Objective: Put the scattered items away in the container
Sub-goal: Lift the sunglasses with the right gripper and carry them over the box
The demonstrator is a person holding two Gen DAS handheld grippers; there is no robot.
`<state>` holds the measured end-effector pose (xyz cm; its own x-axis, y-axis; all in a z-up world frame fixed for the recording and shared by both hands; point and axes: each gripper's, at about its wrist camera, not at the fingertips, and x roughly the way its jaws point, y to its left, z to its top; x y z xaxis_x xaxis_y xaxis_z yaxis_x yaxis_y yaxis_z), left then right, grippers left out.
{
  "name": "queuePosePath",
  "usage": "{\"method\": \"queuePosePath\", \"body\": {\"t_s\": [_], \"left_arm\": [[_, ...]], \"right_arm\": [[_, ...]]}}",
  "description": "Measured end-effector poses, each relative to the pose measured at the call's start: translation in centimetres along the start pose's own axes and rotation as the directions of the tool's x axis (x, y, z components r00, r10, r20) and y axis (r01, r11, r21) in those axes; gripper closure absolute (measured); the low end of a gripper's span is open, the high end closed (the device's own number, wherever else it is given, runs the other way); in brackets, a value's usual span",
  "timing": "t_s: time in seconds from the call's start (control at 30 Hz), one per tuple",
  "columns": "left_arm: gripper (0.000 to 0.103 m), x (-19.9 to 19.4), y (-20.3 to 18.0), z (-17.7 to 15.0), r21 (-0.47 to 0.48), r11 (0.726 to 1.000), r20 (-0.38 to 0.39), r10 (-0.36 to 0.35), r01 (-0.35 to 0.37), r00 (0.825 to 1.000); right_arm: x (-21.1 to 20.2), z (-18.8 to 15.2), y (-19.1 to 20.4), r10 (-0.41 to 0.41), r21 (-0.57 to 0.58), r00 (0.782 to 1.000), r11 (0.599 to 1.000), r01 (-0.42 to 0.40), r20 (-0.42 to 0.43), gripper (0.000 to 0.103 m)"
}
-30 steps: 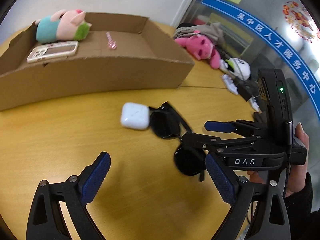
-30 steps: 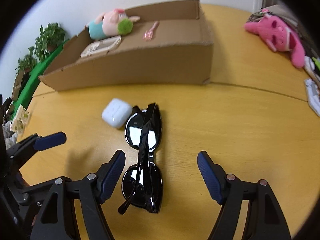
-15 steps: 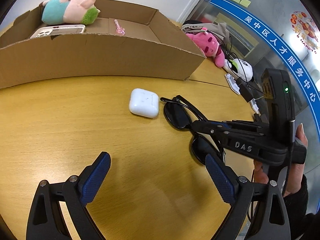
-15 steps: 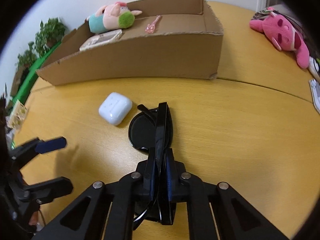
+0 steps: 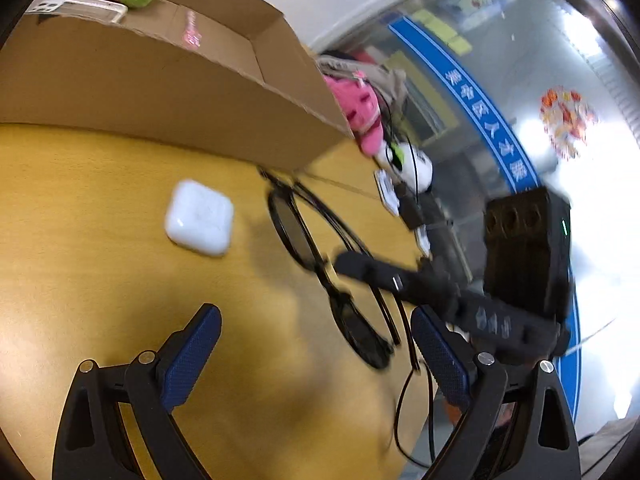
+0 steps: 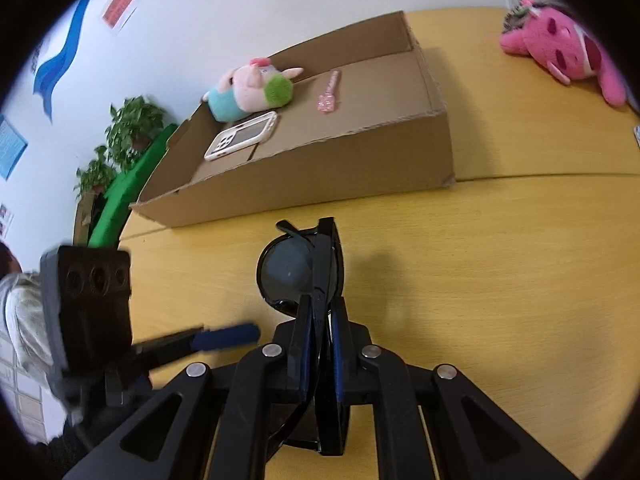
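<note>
Gripping black sunglasses (image 6: 316, 264), right tongs (image 6: 320, 320) clenched; left tongs (image 5: 316, 360) released over table (image 5: 80, 240).

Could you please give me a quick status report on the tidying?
Right gripper shut on sunglasses. Left gripper open, empty. Earbud case left on table. Box path clear.

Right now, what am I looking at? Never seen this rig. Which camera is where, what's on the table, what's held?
No robot: a person holds a two-finger clamp tool in each hand, each with a fisheye camera looking along its fingers. One picture is from the left tool, one from the right. The right gripper is shut on black sunglasses, pinching the folded frame. The left gripper is open and empty, above the yellow table. A white earbud case lies loose on the table. The cardboard box already holds a plush pig, a phone and a small pink item.
</note>
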<state>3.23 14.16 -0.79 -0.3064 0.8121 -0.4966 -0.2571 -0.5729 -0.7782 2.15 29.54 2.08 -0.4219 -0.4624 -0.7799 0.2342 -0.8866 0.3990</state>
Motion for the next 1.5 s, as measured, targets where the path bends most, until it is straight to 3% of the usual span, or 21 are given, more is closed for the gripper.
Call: {"method": "queuePosePath", "body": {"t_s": [0.13,0.2,0.27,0.37,0.47,0.7,0.93,1.2,1.5], "left_arm": [[0.008,-1.0,1.0,1.7,-0.037,0.999,0.035,-0.015,0.016,0.999],[0.020,-0.5,1.3,2.3,-0.044,0.999,0.021,-0.008,0.009,1.000],[0.047,0.2,1.5,2.9,-0.045,0.999,-0.009,0.005,-0.006,1.000],[0.076,0.9,1.4,3.3,-0.029,0.999,-0.043,0.019,-0.020,0.999],[0.088,0.6,1.1,3.7,-0.010,1.000,-0.047,0.026,-0.027,0.999],[0.092,-1.4,-0.7,8.2,0.068,0.996,-0.027,0.062,-0.060,0.998],[0.096,-2.2,-3.1,16.1,0.167,0.984,0.004,0.069,-0.069,0.998],[0.098,0.7,-4.3,24.7,0.233,0.972,-0.021,0.026,-0.020,0.999],[0.099,5.7,-1.3,31.8,0.218,0.976,-0.082,0.011,0.007,0.997]], "right_arm": [[-0.4,-0.3,0.9,-0.028,-0.048,1.000,0.998,0.028,0.003,0.095],[-0.7,-0.4,1.3,-0.034,-0.060,0.999,0.998,0.034,0.008,0.095],[-0.9,-0.2,1.8,-0.032,-0.075,0.999,0.997,0.033,0.012,0.095],[-1.2,0.0,2.8,-0.041,-0.105,0.999,0.994,0.043,0.026,0.095],[-1.2,0.4,3.4,-0.069,-0.132,0.997,0.989,0.073,0.036,0.095],[-1.5,3.3,4.5,-0.092,-0.160,0.993,0.982,0.104,0.076,0.096],[-2.1,9.8,4.7,-0.084,-0.155,0.988,0.982,0.104,0.127,0.096],[-0.5,18.1,3.1,-0.112,-0.140,0.988,0.982,0.126,0.107,0.096],[3.1,25.1,-0.6,-0.153,-0.094,0.986,0.983,0.159,0.067,0.096]]}}
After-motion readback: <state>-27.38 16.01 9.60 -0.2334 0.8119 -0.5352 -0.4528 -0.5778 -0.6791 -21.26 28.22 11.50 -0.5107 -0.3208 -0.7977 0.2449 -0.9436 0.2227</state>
